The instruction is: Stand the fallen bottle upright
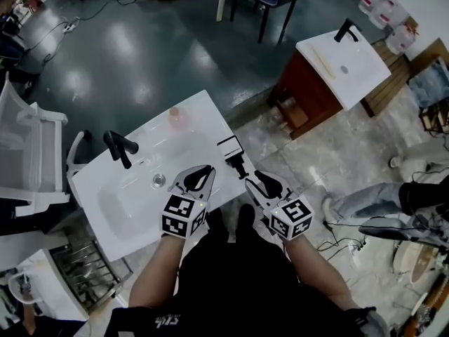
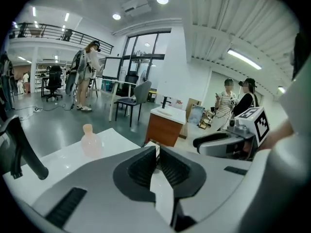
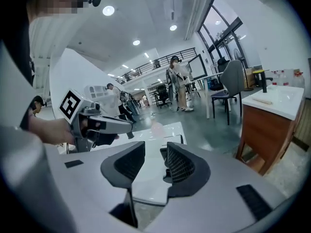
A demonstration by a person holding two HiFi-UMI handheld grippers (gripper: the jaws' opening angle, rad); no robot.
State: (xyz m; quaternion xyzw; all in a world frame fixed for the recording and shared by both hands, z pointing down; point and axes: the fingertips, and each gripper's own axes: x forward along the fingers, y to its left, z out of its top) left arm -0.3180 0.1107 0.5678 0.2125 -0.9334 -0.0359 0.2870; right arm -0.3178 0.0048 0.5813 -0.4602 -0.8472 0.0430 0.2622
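Far left, a white rack (image 1: 31,149) is standing beside the sink counter (image 1: 210,114). A black faucet (image 1: 119,148) is sitting at the counter's left side, with the basin and its drain (image 1: 159,180) just right of it. The bottle (image 1: 178,118) is pale pink and is sitting at the far edge of the counter, beyond the basin. In the left gripper view it is standing upright, cap on top, nothing touching it. It is well apart from both grippers. The left gripper (image 1: 203,174) is hovering over the counter's near edge, right of the drain. Its jaws are sitting all but together with only a thin slit showing, and they are holding nothing. A small black-and-white box (image 1: 231,148) is lying at the counter's right edge, just beyond the jaw tips and between the two grippers. The right gripper (image 1: 258,181) is hanging off the counter's right corner, over the floor, pointing toward the box. Its jaws are standing partly apart with a clear gap, and only the counter surface is showing through it, so it is gripping nothing. Further right, a second sink unit (image 1: 342,60) on a wooden cabinet is standing on the tiled floor. A person's leg (image 1: 365,199) is showing at the right edge.
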